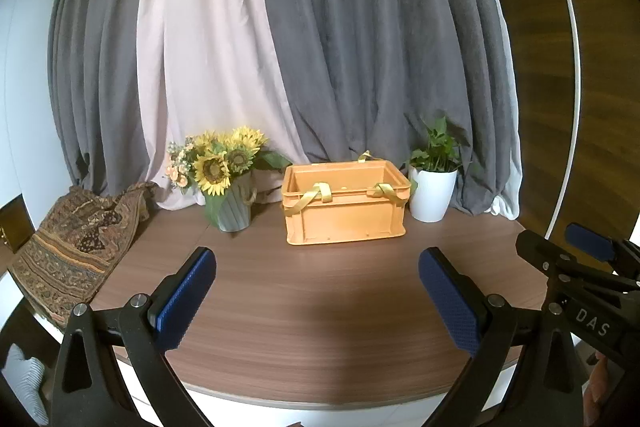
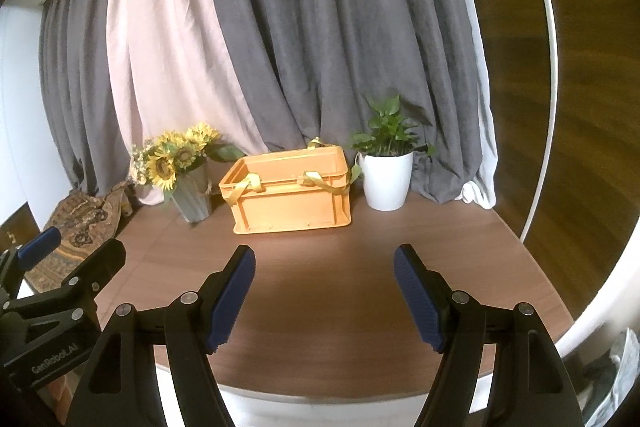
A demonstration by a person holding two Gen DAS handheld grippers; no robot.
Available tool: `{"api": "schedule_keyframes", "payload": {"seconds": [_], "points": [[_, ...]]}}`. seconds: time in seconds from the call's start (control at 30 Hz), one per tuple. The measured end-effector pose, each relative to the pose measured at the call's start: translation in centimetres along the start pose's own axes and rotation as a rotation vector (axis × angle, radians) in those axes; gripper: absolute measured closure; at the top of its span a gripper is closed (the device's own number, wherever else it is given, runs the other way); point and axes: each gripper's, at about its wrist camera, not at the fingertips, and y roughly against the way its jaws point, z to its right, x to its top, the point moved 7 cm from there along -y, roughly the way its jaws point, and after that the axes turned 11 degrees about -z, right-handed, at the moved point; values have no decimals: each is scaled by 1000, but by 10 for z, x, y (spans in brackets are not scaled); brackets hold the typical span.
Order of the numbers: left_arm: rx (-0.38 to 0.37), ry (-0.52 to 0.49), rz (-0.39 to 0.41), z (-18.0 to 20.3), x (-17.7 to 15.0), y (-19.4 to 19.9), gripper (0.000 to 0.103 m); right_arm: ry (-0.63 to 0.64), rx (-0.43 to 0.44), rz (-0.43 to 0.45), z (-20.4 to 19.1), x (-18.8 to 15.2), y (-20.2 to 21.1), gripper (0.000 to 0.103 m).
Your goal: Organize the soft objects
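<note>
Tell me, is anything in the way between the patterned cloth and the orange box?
Yes. The sunflower vase stands on the table between the patterned cloth at the left edge and the orange crate. The crate is open on top, so lifting the cloth over the flowers would probably clear it.

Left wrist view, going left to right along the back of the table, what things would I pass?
Patterned cloth → sunflower vase → orange crate → white potted plant.
</note>
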Motion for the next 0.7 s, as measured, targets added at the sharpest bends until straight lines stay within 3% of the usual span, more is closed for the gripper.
{"api": "schedule_keyframes", "payload": {"seconds": [0.7], "points": [[9, -3, 8, 5, 1, 8, 0, -3, 9, 1, 2, 0, 4, 30]]}}
